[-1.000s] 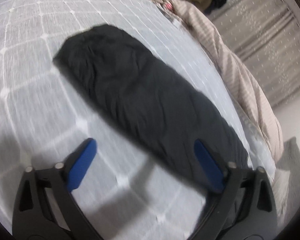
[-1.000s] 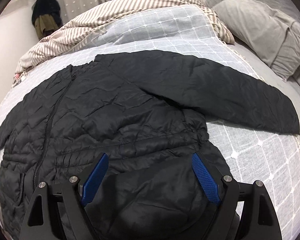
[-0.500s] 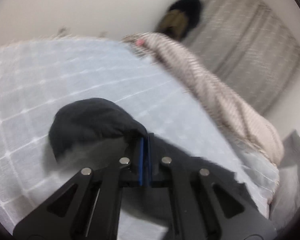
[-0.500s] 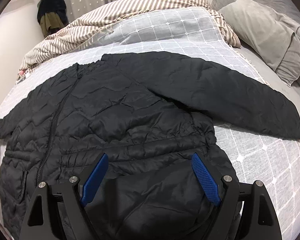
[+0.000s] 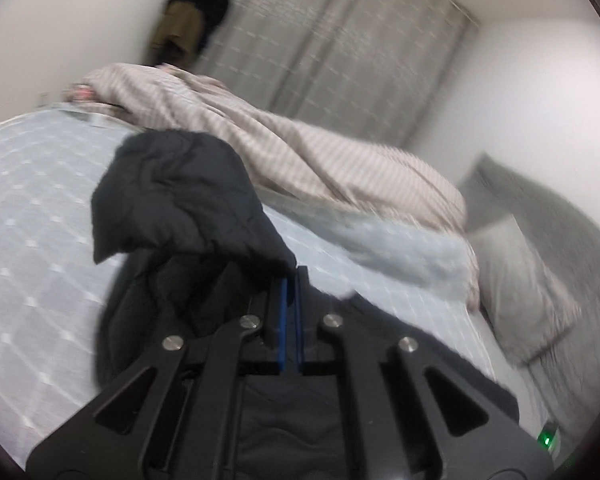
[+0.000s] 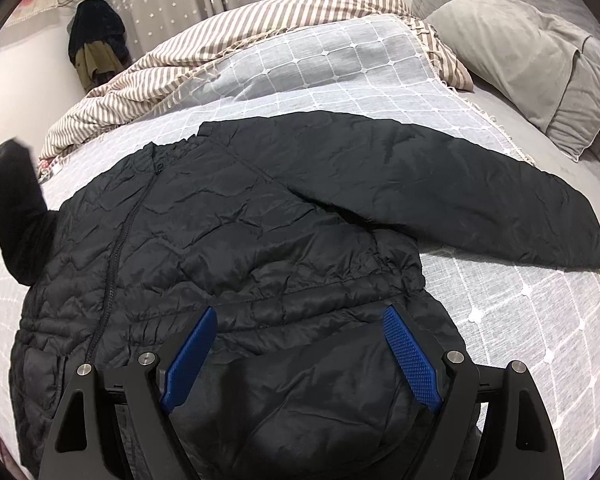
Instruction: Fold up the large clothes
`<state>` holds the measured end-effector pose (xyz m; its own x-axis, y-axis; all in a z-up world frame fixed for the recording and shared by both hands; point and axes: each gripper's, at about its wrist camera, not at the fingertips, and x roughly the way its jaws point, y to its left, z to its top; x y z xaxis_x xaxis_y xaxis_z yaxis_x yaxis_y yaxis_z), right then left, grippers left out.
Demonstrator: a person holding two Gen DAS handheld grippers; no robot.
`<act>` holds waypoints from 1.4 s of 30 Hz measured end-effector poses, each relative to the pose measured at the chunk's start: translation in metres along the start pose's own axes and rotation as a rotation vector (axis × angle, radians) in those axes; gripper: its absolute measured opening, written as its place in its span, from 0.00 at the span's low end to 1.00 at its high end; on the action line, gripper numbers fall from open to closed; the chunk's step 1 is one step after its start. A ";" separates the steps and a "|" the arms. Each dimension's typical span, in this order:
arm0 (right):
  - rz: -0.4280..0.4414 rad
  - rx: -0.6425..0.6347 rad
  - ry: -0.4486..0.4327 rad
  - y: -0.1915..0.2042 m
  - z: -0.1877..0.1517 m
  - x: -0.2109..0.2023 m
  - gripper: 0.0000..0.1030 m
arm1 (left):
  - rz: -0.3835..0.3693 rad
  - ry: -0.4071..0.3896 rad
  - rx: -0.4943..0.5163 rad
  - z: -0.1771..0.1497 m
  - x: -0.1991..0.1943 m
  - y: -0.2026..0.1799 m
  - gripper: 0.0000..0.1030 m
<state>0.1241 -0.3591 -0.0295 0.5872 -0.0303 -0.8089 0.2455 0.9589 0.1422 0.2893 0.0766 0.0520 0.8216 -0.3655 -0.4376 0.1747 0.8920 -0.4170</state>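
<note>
A black quilted jacket (image 6: 228,232) lies spread on the grey checked bedspread (image 6: 340,68), zipper up, its right sleeve (image 6: 460,196) stretched out flat. My left gripper (image 5: 290,276) is shut on the cuff of the left sleeve (image 5: 172,196), which hangs lifted above the bed and droops over the fingers. In the right wrist view that raised sleeve (image 6: 20,216) stands up at the left edge. My right gripper (image 6: 300,320) hovers open over the jacket's lower hem, blue pads wide apart with nothing pinched.
A striped blanket (image 6: 204,52) is bunched at the far side of the bed. A grey pillow (image 6: 532,60) lies at the right. Dark clothes (image 6: 96,48) hang by the curtain (image 5: 340,40). Bare bedspread shows right of the jacket (image 6: 520,312).
My left gripper closed on the left sleeve's cuff and lifted it off the bed, swinging toward the jacket body. The right gripper stayed put, open.
</note>
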 end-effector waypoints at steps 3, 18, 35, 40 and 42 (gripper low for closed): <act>0.002 0.005 0.000 -0.001 0.000 0.000 0.84 | -0.033 0.073 0.042 -0.024 0.022 -0.026 0.04; 0.103 0.007 -0.003 0.016 0.004 -0.006 0.84 | -0.126 0.252 0.270 -0.096 0.001 -0.022 0.56; 0.429 0.118 0.088 0.118 0.098 0.145 0.65 | 0.076 0.155 -0.029 -0.087 0.020 0.105 0.33; 0.455 0.102 0.132 0.134 0.096 0.160 0.09 | 0.088 0.150 -0.053 -0.092 0.027 0.112 0.22; 0.460 0.085 0.100 0.137 0.093 0.141 0.08 | 0.088 0.141 -0.068 -0.090 0.027 0.116 0.22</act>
<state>0.3115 -0.2582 -0.0709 0.5738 0.4231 -0.7013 0.0419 0.8399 0.5411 0.2825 0.1460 -0.0801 0.7467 -0.3247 -0.5805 0.0641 0.9038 -0.4231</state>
